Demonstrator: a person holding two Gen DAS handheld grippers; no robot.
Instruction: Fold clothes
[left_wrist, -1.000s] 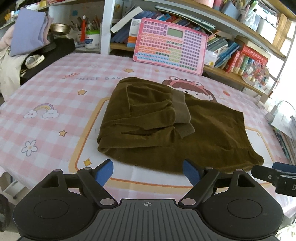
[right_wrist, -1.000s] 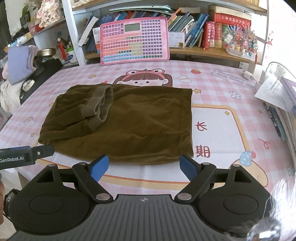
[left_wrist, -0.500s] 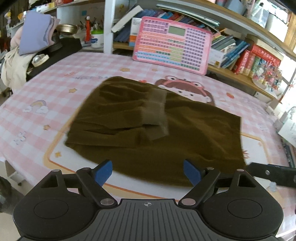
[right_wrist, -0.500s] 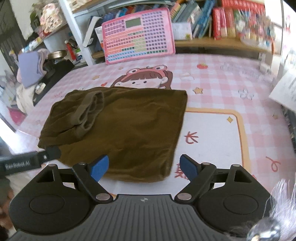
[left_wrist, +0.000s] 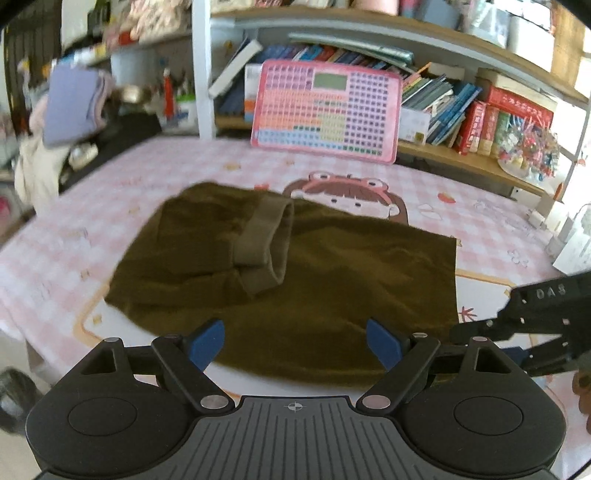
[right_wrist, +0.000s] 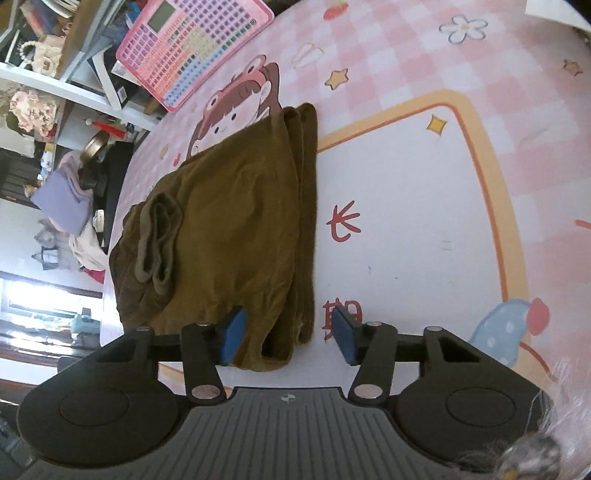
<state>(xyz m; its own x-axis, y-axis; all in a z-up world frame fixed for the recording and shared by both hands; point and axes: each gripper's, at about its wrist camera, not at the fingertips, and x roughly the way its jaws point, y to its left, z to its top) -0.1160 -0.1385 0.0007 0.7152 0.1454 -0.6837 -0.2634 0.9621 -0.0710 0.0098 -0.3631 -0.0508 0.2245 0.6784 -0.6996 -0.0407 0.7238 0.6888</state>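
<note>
A brown garment (left_wrist: 295, 273) lies half folded on the pink checked tablecloth (left_wrist: 480, 221), a ribbed cuff (left_wrist: 264, 243) folded across its left part. My left gripper (left_wrist: 294, 341) is open just above the garment's near edge, touching nothing. My right gripper (right_wrist: 286, 336) is open, tilted, with its jaws on either side of the garment's near right corner (right_wrist: 280, 354); I cannot tell whether they touch it. The garment (right_wrist: 229, 229) fills the middle left of the right wrist view. The right gripper's body (left_wrist: 535, 325) shows at the right in the left wrist view.
A pink keyboard toy (left_wrist: 325, 110) leans against the bookshelf (left_wrist: 461, 110) behind the table. Stacked clothes (left_wrist: 70, 107) and dark items sit at the far left. White objects (left_wrist: 569, 240) stand at the table's right edge. The printed mat area (right_wrist: 406, 229) lies right of the garment.
My right gripper has swung down and tilted onto the garment's near right corner. My left gripper has shifted right along the near edge. The garment has not moved.
</note>
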